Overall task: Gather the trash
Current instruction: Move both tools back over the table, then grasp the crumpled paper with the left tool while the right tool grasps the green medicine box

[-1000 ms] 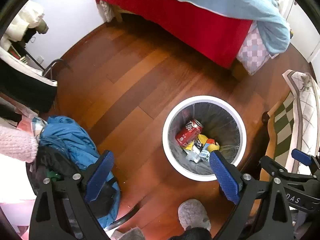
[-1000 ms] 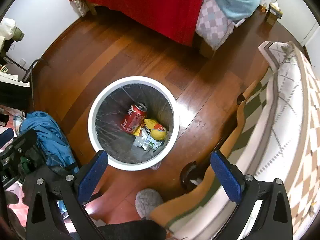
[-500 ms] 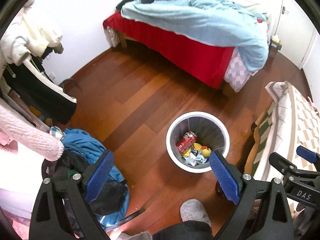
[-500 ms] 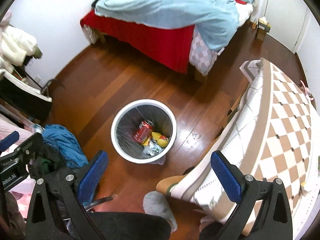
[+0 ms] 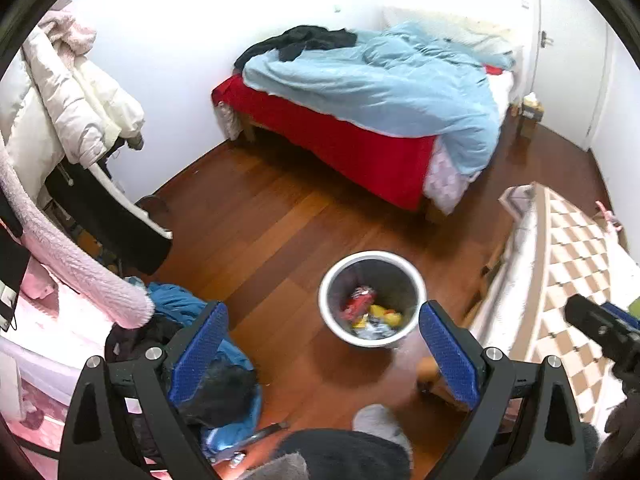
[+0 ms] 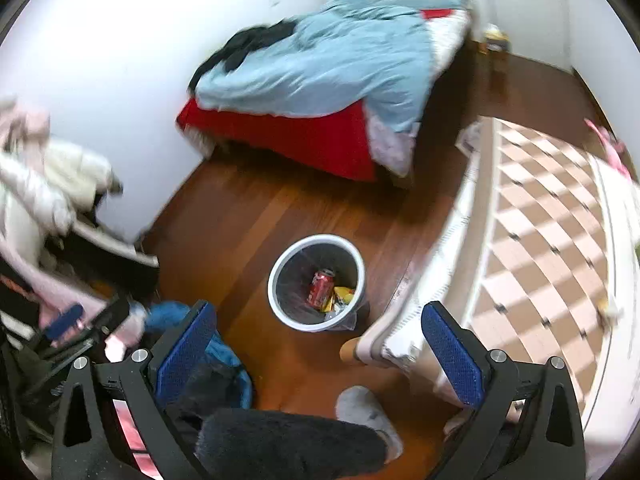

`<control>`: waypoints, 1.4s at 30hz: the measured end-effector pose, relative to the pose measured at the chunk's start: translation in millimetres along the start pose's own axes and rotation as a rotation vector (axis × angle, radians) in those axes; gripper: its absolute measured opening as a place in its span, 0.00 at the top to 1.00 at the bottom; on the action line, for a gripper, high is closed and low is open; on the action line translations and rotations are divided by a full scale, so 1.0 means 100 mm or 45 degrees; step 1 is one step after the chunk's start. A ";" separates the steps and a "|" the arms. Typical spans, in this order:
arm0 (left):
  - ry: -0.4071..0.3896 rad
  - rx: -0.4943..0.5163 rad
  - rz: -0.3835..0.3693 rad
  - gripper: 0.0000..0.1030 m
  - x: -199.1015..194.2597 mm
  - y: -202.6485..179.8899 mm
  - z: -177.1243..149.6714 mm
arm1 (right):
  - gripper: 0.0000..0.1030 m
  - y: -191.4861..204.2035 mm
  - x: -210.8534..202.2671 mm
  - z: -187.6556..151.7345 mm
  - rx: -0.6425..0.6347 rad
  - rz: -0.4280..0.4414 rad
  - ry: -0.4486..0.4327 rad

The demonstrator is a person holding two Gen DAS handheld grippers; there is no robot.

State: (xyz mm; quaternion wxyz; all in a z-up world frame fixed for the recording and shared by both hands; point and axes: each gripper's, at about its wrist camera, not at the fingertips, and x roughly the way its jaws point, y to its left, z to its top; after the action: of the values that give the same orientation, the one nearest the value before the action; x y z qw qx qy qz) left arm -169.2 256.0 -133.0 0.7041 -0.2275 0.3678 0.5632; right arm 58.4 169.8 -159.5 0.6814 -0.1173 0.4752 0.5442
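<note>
While both grippers, left gripper (image 5: 320, 344) and right gripper (image 6: 316, 344), hang agape and empty above the bin (image 6: 316, 282) (red can (image 6: 320, 286) inside), next: locate further trash.

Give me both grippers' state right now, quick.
Left gripper: open, holding nothing, above the trash bin.
Right gripper: open, holding nothing.

The left gripper (image 5: 322, 354) is held with its jaws spread wide and nothing between the blue pads (image 5: 198, 350). The right gripper (image 6: 318, 354) is likewise held agape and empty, its blue pads (image 6: 450, 354) well apart. Both are directed downward from a raised position.
</note>
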 end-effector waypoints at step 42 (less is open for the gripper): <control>0.426 0.768 -0.672 0.64 0.91 -5.61 -1.29 | 0.00 -5.86 0.29 0.75 0.190 -0.664 0.257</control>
State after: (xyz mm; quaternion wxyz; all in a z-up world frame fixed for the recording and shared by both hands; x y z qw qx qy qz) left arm 345.0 71.5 -336.7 0.7896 -0.1859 0.5542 0.1866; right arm 596.3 16.1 -352.1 0.7543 -0.2385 0.5331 0.2998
